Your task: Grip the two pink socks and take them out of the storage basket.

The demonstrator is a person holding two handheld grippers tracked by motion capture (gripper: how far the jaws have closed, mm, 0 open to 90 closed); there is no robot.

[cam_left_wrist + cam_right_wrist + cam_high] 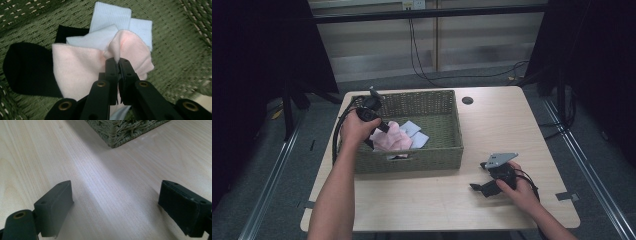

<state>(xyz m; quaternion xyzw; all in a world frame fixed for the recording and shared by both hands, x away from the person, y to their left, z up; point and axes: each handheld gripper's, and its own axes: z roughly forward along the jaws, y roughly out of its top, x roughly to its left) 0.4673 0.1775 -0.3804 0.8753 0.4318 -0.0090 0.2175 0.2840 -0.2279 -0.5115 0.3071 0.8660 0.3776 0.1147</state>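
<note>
Pale wooden counter (pixel 437 190): left tool (pixel 117 62) pinches only a fold of pink sock (pixel 80 72), which may slip; right tool (pixel 115 202) rests open.

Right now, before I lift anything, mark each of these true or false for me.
1. The left gripper is shut on the pink sock. True.
2. The right gripper holds a white sock. False: its jaws stand open over the bare wooden table.
3. The socks lie inside the green woven basket. True.
4. A black sock lies partly under the pink one. True.
5. The right gripper is inside the basket. False: it rests on the table, outside it.
</note>
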